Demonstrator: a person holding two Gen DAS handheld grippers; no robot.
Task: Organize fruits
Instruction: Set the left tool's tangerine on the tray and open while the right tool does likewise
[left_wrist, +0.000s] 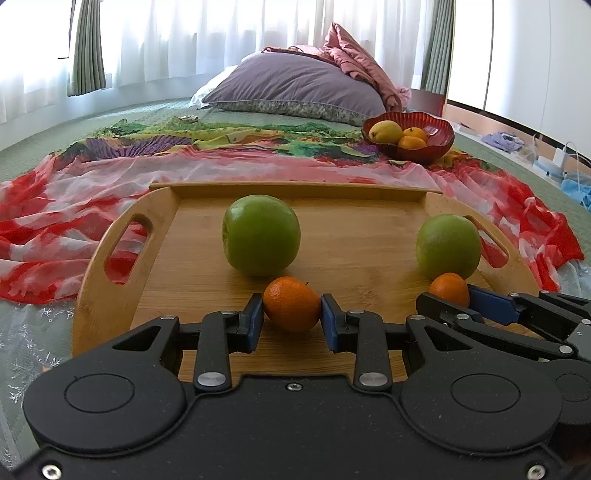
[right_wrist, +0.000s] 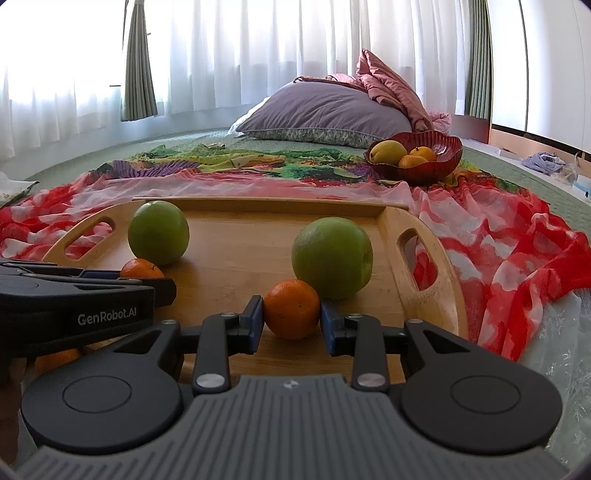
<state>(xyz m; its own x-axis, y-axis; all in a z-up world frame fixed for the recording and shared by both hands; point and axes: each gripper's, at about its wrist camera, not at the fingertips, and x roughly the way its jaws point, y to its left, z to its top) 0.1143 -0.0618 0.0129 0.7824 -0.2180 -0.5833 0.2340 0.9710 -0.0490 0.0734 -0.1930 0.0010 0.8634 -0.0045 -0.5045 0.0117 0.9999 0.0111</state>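
A wooden tray (left_wrist: 192, 280) lies on a bed. Two green apples (left_wrist: 261, 235) (left_wrist: 448, 246) stand on it. My left gripper (left_wrist: 291, 318) is shut on a small orange (left_wrist: 291, 308) resting on the tray, just in front of the left apple. My right gripper (right_wrist: 291, 319) is shut on a second small orange (right_wrist: 291, 308) in front of the right apple (right_wrist: 331, 257). In the left wrist view the right gripper (left_wrist: 458, 300) shows at the right, holding its orange (left_wrist: 448, 288). In the right wrist view the left gripper (right_wrist: 146, 280) shows at the left with its orange (right_wrist: 141, 268).
A red glass bowl (left_wrist: 439, 142) at the back right holds a yellow fruit (left_wrist: 385, 131) and two oranges. A red and multicoloured cloth (left_wrist: 55, 229) covers the bed around the tray. A purple pillow (left_wrist: 295, 86) lies further back. Clutter sits beyond the bed's right edge.
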